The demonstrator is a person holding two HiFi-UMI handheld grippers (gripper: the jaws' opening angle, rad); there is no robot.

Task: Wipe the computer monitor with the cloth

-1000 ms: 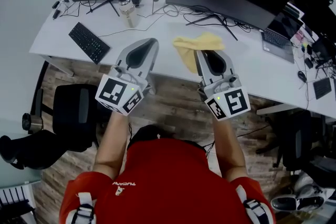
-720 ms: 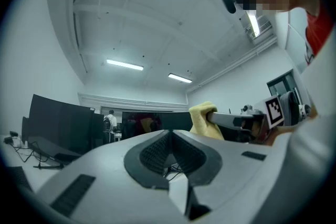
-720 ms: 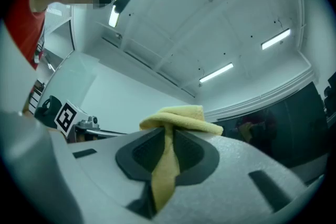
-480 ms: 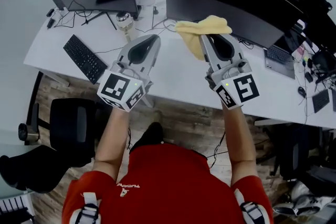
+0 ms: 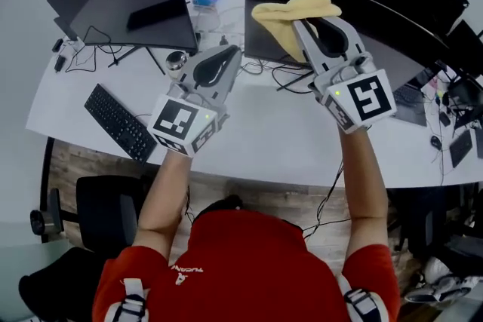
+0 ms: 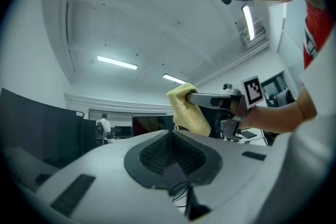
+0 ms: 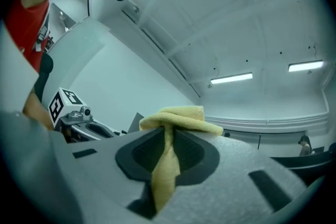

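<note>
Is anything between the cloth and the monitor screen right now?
Nothing visible. The right gripper holds the cloth up before the curved monitor, with only cables on the desk below.

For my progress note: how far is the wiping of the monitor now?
Done: the yellow cloth is picked up, clamped in the shut right gripper. In hand: that gripper holds it up before the wide dark monitor; contact cannot be told. Left: the wiping itself. The left gripper is shut and empty.
</note>
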